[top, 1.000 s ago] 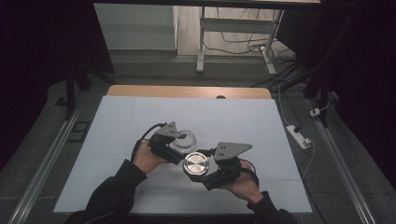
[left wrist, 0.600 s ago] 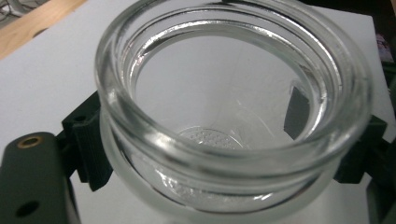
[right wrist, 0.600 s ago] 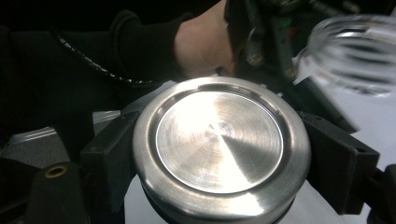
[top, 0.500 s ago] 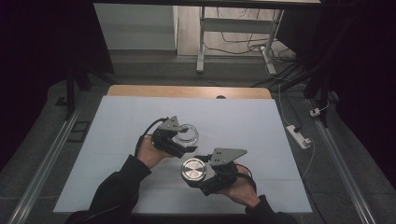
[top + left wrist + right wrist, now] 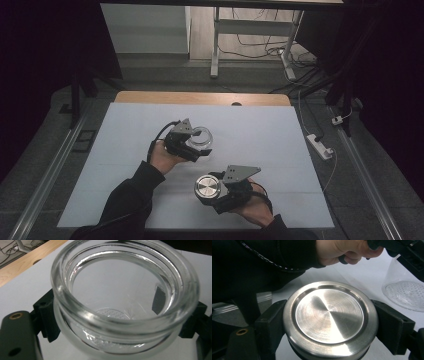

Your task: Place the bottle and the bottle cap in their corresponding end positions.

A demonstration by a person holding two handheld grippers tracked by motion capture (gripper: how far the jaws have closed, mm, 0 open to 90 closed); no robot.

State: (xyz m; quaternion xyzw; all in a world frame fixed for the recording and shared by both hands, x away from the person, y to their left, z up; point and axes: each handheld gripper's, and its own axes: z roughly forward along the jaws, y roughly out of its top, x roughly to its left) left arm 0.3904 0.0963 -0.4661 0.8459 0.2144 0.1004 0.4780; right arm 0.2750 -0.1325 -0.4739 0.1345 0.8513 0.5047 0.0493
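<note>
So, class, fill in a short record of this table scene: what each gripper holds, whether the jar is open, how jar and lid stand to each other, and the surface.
left gripper: shut on the glass jar, jaws on its two sides
right gripper: shut on the metal lid, jaws on its two sides
jar: open at the top, nothing inside
jar and lid: apart, lid nearer the person
surface: pale sheet over a wooden table
</note>
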